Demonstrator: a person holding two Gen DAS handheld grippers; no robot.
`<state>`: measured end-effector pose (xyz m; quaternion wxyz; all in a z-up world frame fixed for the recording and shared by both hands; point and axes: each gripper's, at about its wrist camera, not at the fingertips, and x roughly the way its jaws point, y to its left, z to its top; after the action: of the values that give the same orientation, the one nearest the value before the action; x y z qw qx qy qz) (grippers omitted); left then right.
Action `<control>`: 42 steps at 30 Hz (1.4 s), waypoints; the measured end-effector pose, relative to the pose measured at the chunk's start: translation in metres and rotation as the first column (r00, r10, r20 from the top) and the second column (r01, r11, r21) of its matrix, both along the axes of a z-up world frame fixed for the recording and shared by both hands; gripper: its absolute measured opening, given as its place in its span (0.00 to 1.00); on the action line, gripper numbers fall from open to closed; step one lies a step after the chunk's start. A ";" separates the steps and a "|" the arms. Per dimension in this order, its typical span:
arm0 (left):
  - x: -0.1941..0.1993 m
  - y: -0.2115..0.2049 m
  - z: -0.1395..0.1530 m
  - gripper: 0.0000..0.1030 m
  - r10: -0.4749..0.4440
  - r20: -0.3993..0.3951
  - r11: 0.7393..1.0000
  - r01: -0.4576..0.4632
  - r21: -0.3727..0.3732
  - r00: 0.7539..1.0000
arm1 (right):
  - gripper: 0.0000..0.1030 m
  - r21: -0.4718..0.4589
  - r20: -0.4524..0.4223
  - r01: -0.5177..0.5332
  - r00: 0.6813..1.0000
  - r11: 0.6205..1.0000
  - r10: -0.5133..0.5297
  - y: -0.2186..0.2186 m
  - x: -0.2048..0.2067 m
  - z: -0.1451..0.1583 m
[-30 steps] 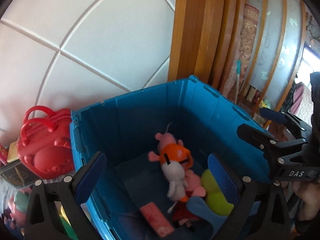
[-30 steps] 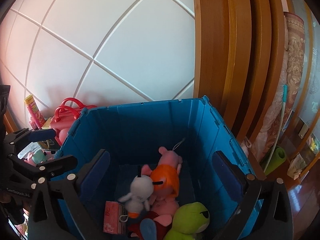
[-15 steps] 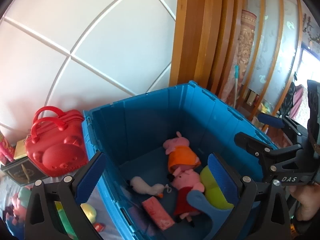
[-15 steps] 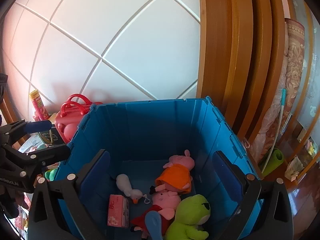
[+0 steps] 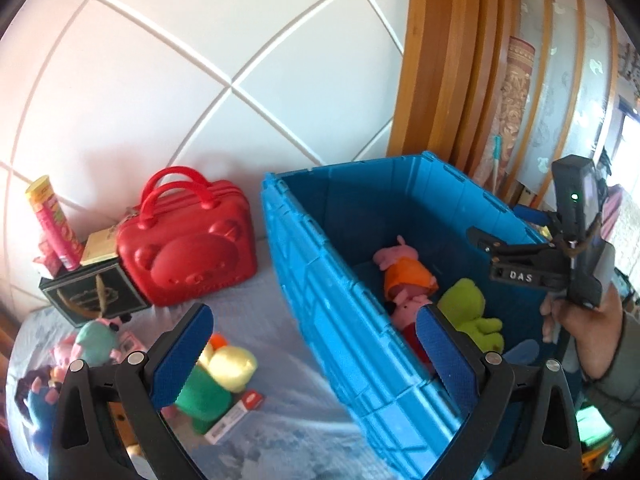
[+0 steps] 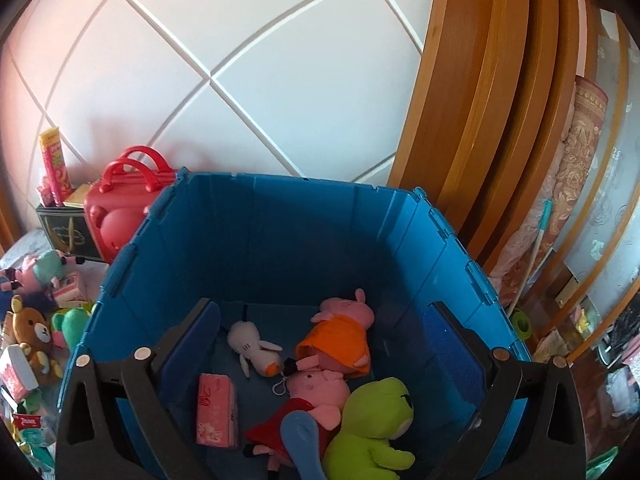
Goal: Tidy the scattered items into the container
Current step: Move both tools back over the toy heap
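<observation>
Inside blue bin (image 6: 280, 232) | pig plushes (image 6: 344, 332), frog (image 6: 372, 420), goose (image 6: 250, 340), tissue pack (image 6: 216, 410)

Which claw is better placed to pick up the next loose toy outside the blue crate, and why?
Left. The left claw is open and straddles the blue crate's side wall, with the yellow-green plush just past its fingertip. The right claw is open over the crate's inside, facing toys already stored.

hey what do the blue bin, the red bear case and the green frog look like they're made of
Blue bin: rigid moulded plastic, semi-matte, judging by its ribbed panels and hinged seams.
Red bear case: hard glossy plastic, apparently, with an embossed bear face and sharp highlights.
Green frog: soft plush fabric, fuzzy and slumped, probably stuffed.
</observation>
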<state>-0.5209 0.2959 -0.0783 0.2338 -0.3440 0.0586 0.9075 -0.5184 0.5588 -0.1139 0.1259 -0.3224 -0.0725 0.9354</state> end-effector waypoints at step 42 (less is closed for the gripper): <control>0.142 -0.423 -0.186 1.00 0.273 0.208 0.955 -0.239 -0.174 0.939 | 1.00 -0.139 0.038 -0.316 0.945 0.939 0.324 -0.388 0.097 -0.060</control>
<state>-0.3794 -0.1272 -0.2644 0.0928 -0.4677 0.0521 0.8775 -0.4213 0.1709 -0.1736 -0.0516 -0.3421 -0.0661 0.9359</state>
